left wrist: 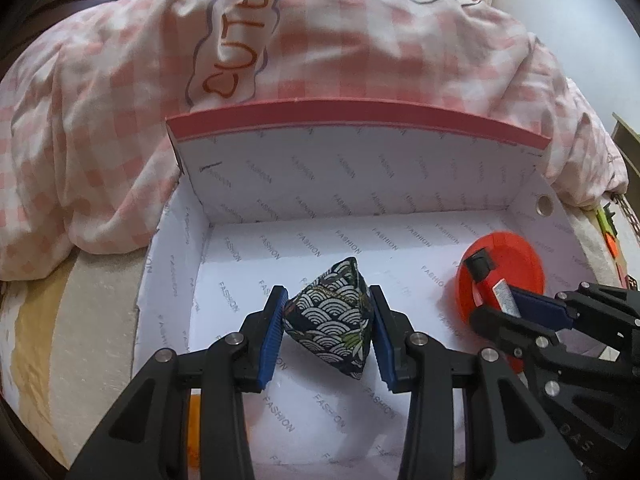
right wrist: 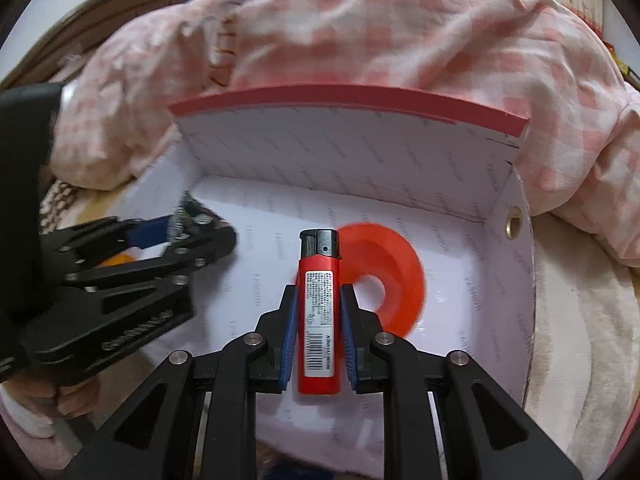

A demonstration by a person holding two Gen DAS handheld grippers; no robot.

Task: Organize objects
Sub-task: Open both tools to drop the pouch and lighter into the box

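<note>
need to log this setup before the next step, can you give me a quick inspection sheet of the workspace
surface: open white-lined box with a red rim, its lid standing up at the back, set on bedding.
job's things: patterned pyramid pouch held over the box floor; red lighter held upright in view; orange disc with a centre hole lying on the box floor.
clutter: small orange item behind the left gripper, too hidden to identify.
grippers: left gripper jaws closed on the pouch; right gripper jaws closed on the lighter.
cables: nothing seen.
surroundings: pink checked quilt bunched behind the box; dark wooden headboard at the back left.
</note>
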